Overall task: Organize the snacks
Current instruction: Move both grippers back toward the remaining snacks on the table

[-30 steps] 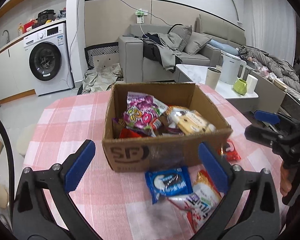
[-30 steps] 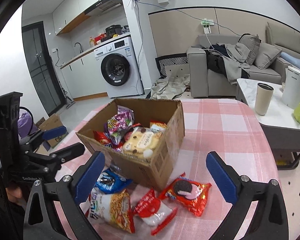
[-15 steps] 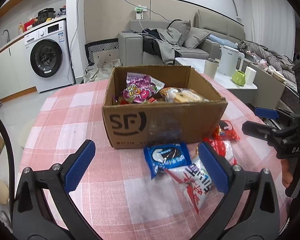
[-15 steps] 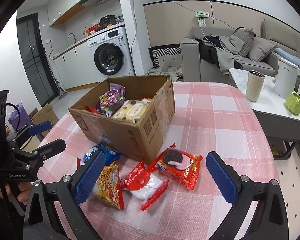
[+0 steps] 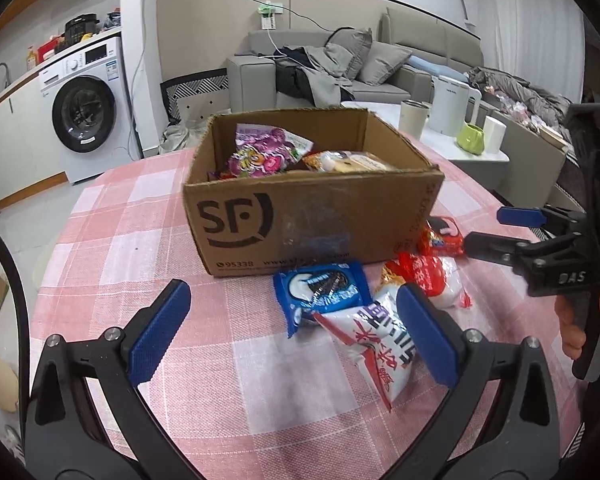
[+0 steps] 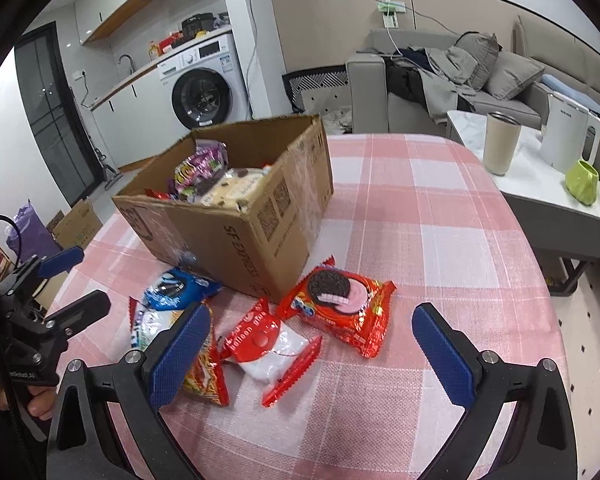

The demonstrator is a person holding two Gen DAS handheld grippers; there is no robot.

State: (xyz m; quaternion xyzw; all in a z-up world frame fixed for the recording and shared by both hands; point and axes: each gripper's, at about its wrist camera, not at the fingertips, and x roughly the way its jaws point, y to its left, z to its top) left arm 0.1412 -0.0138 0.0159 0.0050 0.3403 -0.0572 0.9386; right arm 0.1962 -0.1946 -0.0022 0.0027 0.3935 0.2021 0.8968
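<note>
a cardboard box (image 5: pixel 300 216) printed with "sf" stands on a table (image 5: pixel 119 216) covered in a pink-and-white check cloth. inside it lie a purple snack bag (image 5: pixel 265 152) toward the left and a pale biscuit pack (image 5: pixel 356 162) to its right.

four packets lie loose on the cloth near the box's front right corner. the blue oreo pack (image 5: pixel 324 290) rests just in front of the box wall. a white noodle bag (image 5: pixel 374 340) lies nearer, overlapping the blue pack's near edge. a red-and-white balloon packet (image 6: pixel 265 344) lies right of these, and a red oreo pack (image 6: pixel 340 306) lies farther right, just beside the box corner.

the left gripper (image 5: pixel 295 330) hovers over the near part of the table, jaws wide apart, nothing between them; its right finger (image 5: pixel 426 336) overlaps the noodle bag in view.

the right gripper (image 6: pixel 312 356) hovers at the right side, jaws likewise wide and empty, framing the balloon packet and the red oreo pack.

beyond the table: a washing machine (image 5: pixel 87 108) far left, a grey sofa (image 5: pixel 340 68) far centre, and a side table (image 6: pixel 540 184) with a beige tumbler (image 6: pixel 500 142), white kettle (image 6: pixel 570 134) and green cup (image 6: pixel 582 182).
</note>
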